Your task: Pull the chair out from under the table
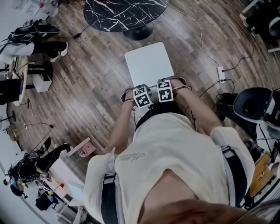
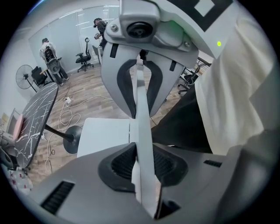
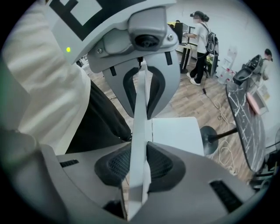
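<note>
The white chair stands on the wood floor, its seat (image 1: 148, 65) just short of the black marble table (image 1: 127, 13). Both grippers grip the thin top edge of its backrest (image 2: 141, 131), side by side in front of the person. My left gripper (image 2: 142, 166) is shut on that edge, black pads (image 2: 120, 164) pressing both faces; it shows under its marker cube in the head view (image 1: 141, 98). My right gripper (image 3: 138, 164) is shut on the same backrest (image 3: 139, 127), to the right (image 1: 165, 92). Each gripper view shows the other gripper further along the edge.
The table's round foot (image 1: 142, 31) stands just beyond the seat. A power strip with cables (image 1: 221, 73) lies on the floor at the right, near a round black object (image 1: 251, 103). Bags and gear crowd the left side (image 1: 35, 33). People stand far off (image 3: 201, 39).
</note>
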Demonstrator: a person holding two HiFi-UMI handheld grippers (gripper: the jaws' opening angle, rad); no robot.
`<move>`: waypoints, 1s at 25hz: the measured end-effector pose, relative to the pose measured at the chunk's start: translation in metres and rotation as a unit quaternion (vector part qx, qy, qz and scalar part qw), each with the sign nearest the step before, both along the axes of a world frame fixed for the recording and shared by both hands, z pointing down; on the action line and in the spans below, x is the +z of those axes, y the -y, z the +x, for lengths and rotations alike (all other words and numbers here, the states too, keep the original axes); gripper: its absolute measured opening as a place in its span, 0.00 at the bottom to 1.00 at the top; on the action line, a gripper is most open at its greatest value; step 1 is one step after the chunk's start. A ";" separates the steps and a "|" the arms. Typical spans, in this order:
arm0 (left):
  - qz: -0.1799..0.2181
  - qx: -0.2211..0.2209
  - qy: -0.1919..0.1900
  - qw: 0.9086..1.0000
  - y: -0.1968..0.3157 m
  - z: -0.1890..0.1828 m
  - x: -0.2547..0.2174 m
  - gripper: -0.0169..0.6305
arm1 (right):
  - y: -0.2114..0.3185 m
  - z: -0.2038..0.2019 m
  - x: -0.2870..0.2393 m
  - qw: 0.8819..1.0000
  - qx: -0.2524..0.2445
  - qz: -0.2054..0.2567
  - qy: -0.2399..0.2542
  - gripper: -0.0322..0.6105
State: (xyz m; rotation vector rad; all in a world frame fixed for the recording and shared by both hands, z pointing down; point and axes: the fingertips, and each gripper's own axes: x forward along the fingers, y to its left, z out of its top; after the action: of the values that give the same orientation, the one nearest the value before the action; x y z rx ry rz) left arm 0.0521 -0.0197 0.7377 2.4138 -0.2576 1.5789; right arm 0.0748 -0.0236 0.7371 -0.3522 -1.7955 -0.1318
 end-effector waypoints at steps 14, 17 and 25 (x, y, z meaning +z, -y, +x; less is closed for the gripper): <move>-0.001 0.007 0.005 1.000 -0.046 0.012 0.001 0.17 | -0.046 0.013 0.003 1.000 0.007 -0.005 -0.016 0.20; 0.000 0.013 0.001 1.000 -0.049 0.012 0.002 0.17 | -0.049 0.013 0.004 1.000 0.018 -0.003 -0.017 0.20; 0.006 0.015 0.001 1.000 -0.046 0.019 0.004 0.17 | -0.047 0.019 0.005 0.999 0.035 0.000 -0.021 0.20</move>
State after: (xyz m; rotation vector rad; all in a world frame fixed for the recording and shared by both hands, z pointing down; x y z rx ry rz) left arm 0.0708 0.0266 0.7412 2.4357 -0.2317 1.5980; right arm 0.0935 0.0230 0.7421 -0.2901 -1.7631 -0.0745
